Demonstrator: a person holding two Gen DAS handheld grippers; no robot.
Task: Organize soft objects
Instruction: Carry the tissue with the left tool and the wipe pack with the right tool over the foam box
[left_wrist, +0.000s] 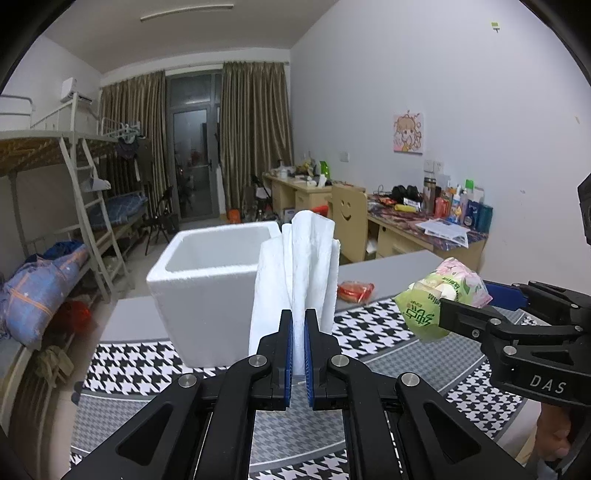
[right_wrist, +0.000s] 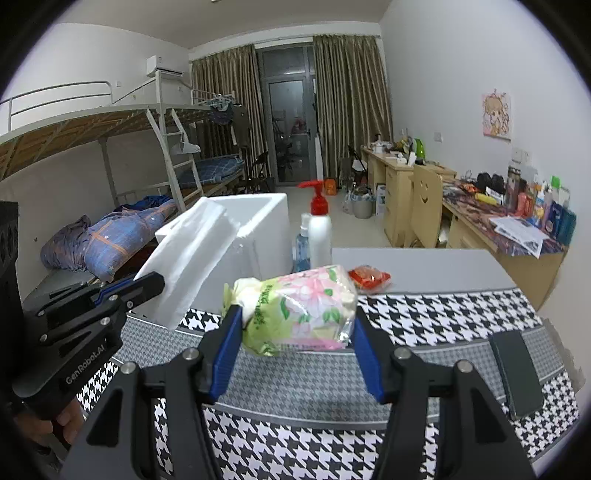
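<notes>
Left tool pinches white cloth just before foam box; right tool grips tissue pack, farther right.

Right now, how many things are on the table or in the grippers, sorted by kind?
Soft things held: 2, the white cloth in the left gripper, the tissue pack in the right gripper
Bottles: 2, the pump bottle and the blue bottle
Foam boxes: 1
Red packets: 1
Phones: 1
Total: 7
</notes>
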